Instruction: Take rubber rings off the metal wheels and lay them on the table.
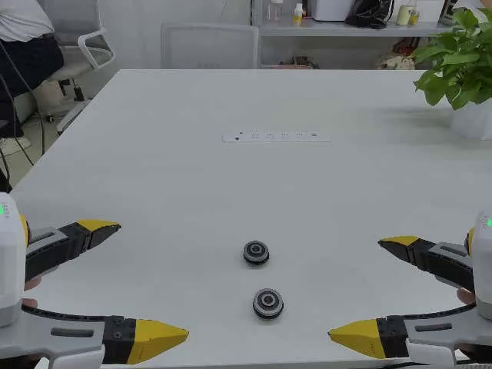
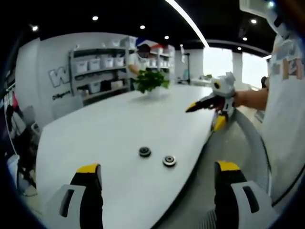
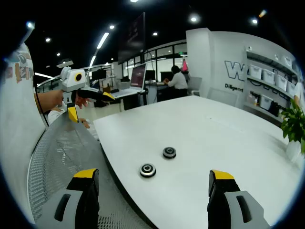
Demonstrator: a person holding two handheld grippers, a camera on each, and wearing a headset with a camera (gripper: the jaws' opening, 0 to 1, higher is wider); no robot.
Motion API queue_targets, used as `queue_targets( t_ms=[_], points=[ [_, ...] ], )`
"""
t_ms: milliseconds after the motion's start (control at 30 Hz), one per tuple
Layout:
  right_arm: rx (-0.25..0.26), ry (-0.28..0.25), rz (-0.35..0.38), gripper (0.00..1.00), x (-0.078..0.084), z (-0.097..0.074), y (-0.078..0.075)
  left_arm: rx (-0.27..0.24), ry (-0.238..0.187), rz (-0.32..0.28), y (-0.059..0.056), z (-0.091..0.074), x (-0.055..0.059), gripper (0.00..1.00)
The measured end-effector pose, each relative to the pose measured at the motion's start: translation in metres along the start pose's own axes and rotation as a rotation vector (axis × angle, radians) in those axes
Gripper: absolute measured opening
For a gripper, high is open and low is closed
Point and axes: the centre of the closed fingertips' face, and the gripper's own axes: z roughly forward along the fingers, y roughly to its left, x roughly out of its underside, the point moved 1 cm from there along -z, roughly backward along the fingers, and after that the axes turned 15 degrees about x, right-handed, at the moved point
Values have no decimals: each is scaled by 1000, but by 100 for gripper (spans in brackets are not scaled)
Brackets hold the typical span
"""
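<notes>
Holding nothing, the left tongs [image 1: 150,280] stand wide open at the near left edge of the broad pale grey counter [image 1: 231,184], their yellow-tipped black jaws spread far apart and pointing inward. The right tongs [image 1: 357,288] mirror them at the near right edge, just as wide and just as empty (each gripper view looks out between its own two jaws onto the counter top). Between the two tools, well apart from either, lie two small round metal wheels. The nearer wheel [image 1: 267,303] sits close to the person's edge. The farther wheel [image 1: 256,252] lies just beyond it and slightly to the left, near it but not touching. Both lie flat, each with a dark rubber ring [image 1: 255,305] seated around its rim and a lighter metal hub at the centre. Further out, a flat white power strip [image 1: 277,137] sits in the middle of the counter. A green leafy plant [image 1: 457,58] in a white pot stands towards the far right side, and a grey mesh-backed chair [image 1: 209,46] is drawn up at the far edge
</notes>
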Motion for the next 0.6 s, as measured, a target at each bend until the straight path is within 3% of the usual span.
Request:
queue_targets(
  t_ms=[600],
  points=[
    [-3,11,-19,88,3,-1,-2,4,8,1,-1,1,2,97]
  ],
)
